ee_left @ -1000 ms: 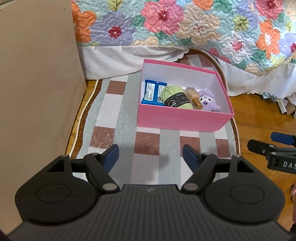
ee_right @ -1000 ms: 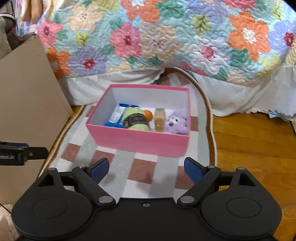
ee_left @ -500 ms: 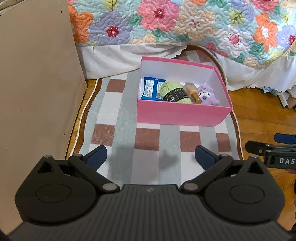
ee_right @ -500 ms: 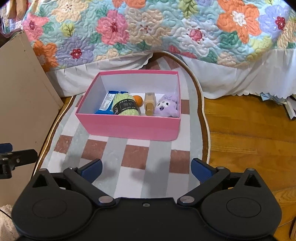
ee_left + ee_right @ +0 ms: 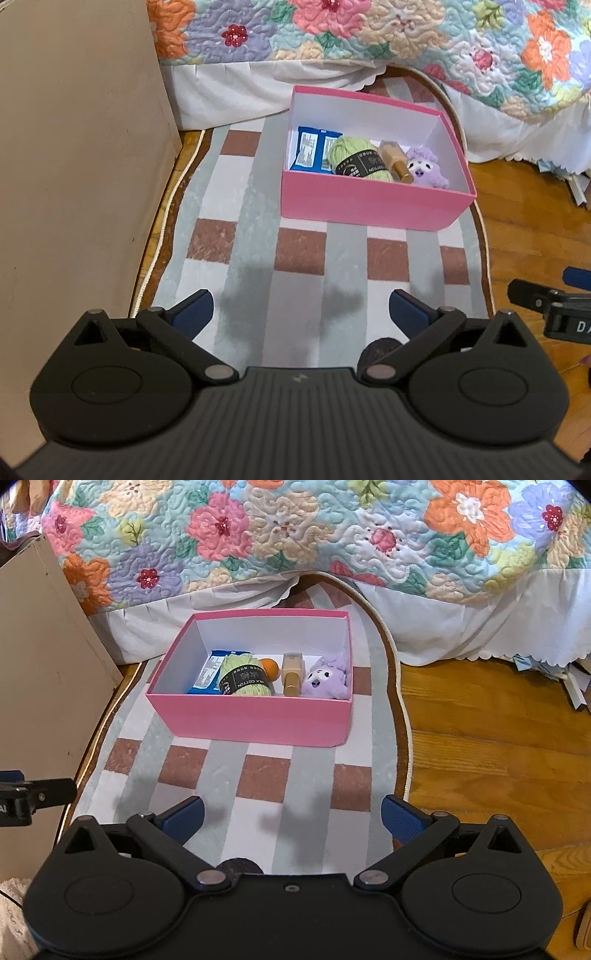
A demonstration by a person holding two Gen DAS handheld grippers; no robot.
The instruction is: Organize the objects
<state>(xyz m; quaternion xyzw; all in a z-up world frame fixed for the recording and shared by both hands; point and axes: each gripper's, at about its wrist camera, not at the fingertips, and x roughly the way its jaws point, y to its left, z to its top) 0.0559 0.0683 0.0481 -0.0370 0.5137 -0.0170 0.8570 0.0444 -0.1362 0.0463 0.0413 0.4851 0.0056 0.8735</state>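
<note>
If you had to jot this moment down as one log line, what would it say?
left gripper: open, empty | right gripper: open, empty | pink box: on rug, holds yarn, bottle, plush

Box (image 5: pixel 255 720) on rug (image 5: pixel 258 771), before bed (image 5: pixel 295 535).

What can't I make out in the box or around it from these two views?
- Orange ball: right view shows only part, behind the yarn; left view hides it entirely.
- Blue packet: print too small to read; yarn covers one end.
- Box floor nearest the cameras: hidden by its front wall.
- Rug far end: runs under the bedspread.
- Right gripper: in the left view, cut by the frame edge.
</note>
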